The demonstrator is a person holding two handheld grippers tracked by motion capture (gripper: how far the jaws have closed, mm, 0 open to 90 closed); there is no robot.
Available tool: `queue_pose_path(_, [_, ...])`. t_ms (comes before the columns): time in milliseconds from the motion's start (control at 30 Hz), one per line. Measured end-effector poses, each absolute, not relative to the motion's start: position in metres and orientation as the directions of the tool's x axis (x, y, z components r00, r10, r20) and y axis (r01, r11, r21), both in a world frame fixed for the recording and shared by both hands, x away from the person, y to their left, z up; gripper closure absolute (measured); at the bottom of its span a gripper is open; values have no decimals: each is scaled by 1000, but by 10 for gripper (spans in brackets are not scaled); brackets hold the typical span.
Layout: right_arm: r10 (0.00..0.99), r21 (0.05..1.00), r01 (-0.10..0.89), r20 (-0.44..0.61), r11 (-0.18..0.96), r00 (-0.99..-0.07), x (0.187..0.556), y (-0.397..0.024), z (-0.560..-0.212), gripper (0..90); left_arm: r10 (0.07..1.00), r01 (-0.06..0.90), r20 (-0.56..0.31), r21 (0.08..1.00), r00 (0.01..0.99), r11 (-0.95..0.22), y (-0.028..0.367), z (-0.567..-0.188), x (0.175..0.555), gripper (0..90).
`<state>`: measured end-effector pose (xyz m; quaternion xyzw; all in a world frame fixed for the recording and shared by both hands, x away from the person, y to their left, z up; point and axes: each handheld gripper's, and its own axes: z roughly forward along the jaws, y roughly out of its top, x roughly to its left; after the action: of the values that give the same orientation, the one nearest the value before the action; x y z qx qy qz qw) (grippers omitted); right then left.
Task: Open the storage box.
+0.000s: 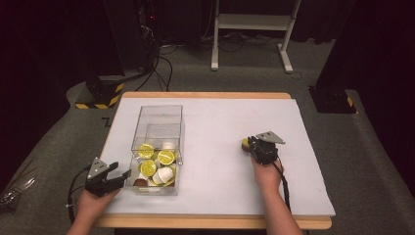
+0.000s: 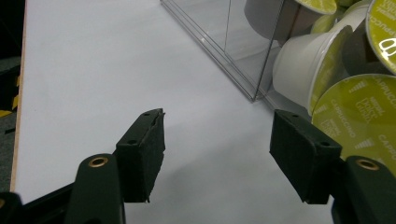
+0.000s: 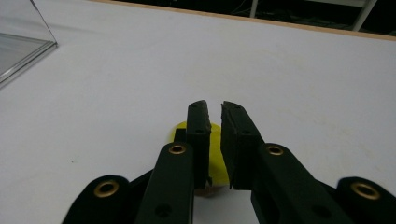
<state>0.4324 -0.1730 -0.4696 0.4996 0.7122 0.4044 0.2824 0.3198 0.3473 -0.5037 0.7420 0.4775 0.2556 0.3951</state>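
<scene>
"CAPPUCCINO" legible on yellow-green foil lid (image 2: 369, 109) of capsule nearest cam, left gripper view; partial "APPUCC" on second lid (image 2: 384, 32) at top right. Smaller print on both too blurry to read.

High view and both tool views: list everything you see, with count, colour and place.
Clear plastic box: one, transparent, left half of the table.
Coffee capsules in the box: several, exact count unclear; yellow-green lids, white cups, at least one brown; heaped at the box's near end.
Loose capsule: one, yellow-green lid, on the table right of centre, under the right tool's jaws.
Table: one, white top with a wooden edge.
White frame: one, on the floor beyond the table.
Left tool: black, jaws wide apart, beside the box's near left corner.
Right tool: black, jaws nearly together, above the loose capsule.
</scene>
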Motion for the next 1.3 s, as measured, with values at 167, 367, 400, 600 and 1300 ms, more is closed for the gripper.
queue_pose_path(167, [937,866,472,14,163,-350,429,-172,-466,789,910,507,4,830,414,-234,347,-504,320,358])
queue_pose_path(367, [935,872,463,20,157,-354,426,-170,-464,771,910,505,7,830,414,-236,347,-504,320,358])
queue_pose_path(400, [935,872,464,22,155,-355,425,-170,-464,768,910,505,7,830,415,-237,347,-504,320,358])
queue_pose_path(600, [932,871,467,30,153,-361,423,-169,-464,730,910,505,6,830,415,-236,347,-504,320,358])
queue_pose_path(1300, [907,868,461,31,184,-420,400,-147,-469,583,909,510,-7,829,417,-228,348,-504,320,373])
